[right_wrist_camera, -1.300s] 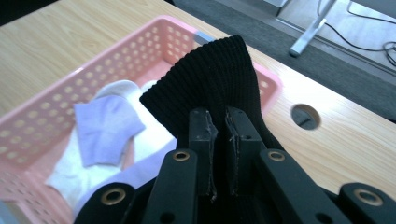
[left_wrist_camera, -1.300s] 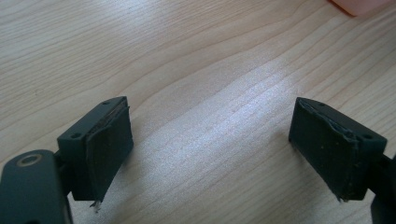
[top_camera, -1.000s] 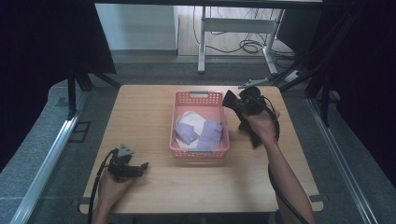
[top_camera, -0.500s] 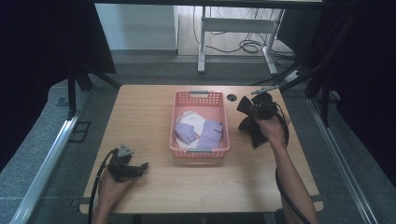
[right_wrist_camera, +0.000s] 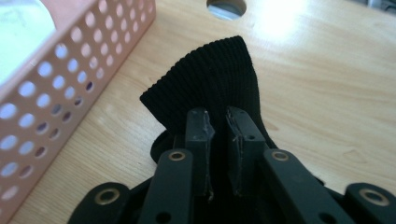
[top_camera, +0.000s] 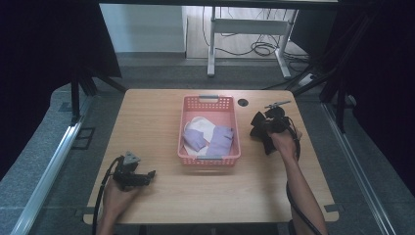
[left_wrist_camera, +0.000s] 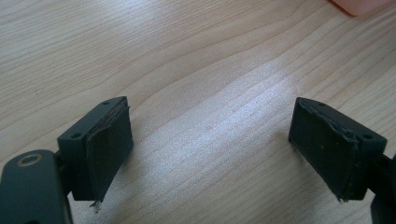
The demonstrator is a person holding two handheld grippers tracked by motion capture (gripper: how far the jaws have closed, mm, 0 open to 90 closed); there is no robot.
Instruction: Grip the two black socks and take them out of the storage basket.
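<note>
Beside the basket (top_camera: 209,159), right gripper (right_wrist_camera: 218,122) pinches black sock (right_wrist_camera: 210,88), not yet in; left gripper (left_wrist_camera: 210,154) wide, empty.

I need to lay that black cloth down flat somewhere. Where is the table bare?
Bare wood runs along the near edge of the table, between the left gripper and the person's right forearm. The far left corner, left of the basket, is bare too. Right of the basket is crowded: the right gripper holds the cloth there.
</note>
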